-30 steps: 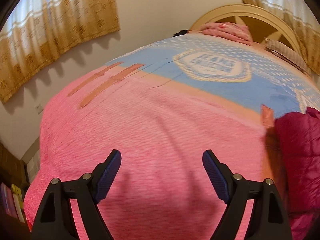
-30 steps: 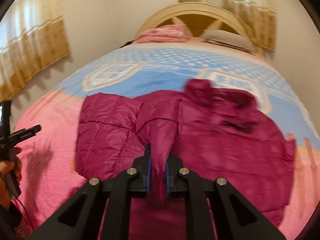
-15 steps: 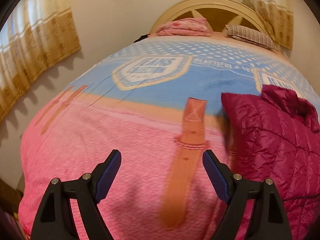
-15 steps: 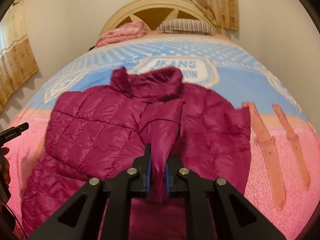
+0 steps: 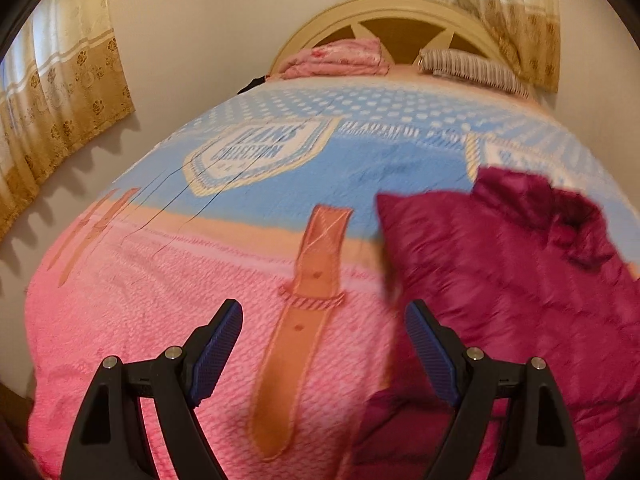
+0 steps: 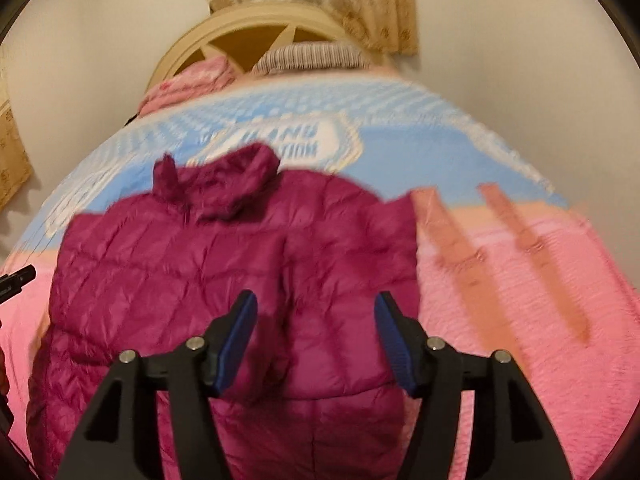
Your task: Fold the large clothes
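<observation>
A magenta quilted puffer jacket (image 6: 224, 264) lies on the pink and blue bedspread (image 6: 520, 288), collar toward the headboard. It also shows at the right of the left wrist view (image 5: 500, 280). My right gripper (image 6: 316, 320) is open and empty, just above the jacket's lower middle. My left gripper (image 5: 322, 328) is open and empty over the pink bedspread (image 5: 160, 300), its right finger at the jacket's left edge.
A cream headboard (image 5: 400, 16) stands at the far end with a folded pink blanket (image 5: 340, 58) and a striped pillow (image 5: 472, 68). Curtains (image 5: 60, 100) hang on the left wall. The left gripper's tip (image 6: 16, 278) shows at the right wrist view's left edge.
My right gripper has opened and let go of the jacket sleeve it pinched. The jacket now lies flatter. My left gripper has swung right, bringing the jacket further into its view.
</observation>
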Demonstrator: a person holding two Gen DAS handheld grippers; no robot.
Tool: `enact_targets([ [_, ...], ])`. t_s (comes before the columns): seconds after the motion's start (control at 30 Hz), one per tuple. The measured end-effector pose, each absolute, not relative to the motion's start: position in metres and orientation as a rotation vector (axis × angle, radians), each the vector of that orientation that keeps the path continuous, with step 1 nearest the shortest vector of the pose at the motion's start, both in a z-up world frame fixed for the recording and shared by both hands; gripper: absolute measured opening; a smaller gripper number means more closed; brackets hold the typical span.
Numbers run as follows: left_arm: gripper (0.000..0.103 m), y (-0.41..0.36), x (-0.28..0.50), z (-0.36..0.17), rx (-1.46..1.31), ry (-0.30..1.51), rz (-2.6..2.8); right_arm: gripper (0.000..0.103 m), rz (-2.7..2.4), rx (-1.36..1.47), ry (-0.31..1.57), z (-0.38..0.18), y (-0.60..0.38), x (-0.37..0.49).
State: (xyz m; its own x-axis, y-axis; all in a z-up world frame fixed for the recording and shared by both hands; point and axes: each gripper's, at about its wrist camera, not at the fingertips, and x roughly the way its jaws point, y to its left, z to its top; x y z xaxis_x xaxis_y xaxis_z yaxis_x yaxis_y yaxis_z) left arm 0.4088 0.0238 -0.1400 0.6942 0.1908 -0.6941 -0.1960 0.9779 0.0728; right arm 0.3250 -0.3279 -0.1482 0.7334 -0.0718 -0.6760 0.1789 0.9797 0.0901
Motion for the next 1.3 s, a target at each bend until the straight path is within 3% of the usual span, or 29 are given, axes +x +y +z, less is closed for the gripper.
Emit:
enact_targets([
  [0.07, 0.084, 0.014, 0.413, -0.132, -0.007, 0.761, 0.201, 0.036, -0.106, 0.130, 0.714, -0.136, -0.316, 0.326],
  [0.17, 0.084, -0.008, 0.424, -0.125, 0.003, 0.740, 0.170, 0.028, -0.072, 0.115, 0.699, -0.130, -0.301, 0.330],
  [0.3, 0.084, -0.040, 0.444, -0.134, 0.023, 0.768, 0.112, 0.028, 0.015, 0.162, 0.725, -0.143, -0.286, 0.347],
  [0.47, 0.084, -0.055, 0.474, -0.187, 0.187, 0.867, 0.226, 0.028, 0.013, 0.142, 0.784, -0.175, -0.276, 0.367],
  [0.5, 0.086, -0.050, 0.477, -0.197, 0.186, 0.881, 0.236, 0.028, 0.025, 0.139, 0.789, -0.179, -0.273, 0.366],
  [0.57, 0.098, -0.040, 0.475, -0.210, 0.166, 0.880, 0.240, 0.028, 0.048, 0.127, 0.794, -0.186, -0.269, 0.368],
  [0.63, 0.102, -0.028, 0.472, -0.216, 0.118, 0.869, 0.235, 0.028, 0.048, 0.075, 0.793, -0.193, -0.261, 0.369],
  [1.3, 0.102, -0.011, 0.474, -0.226, -0.037, 0.910, 0.165, 0.028, 0.029, 0.046, 0.816, -0.221, -0.253, 0.379],
])
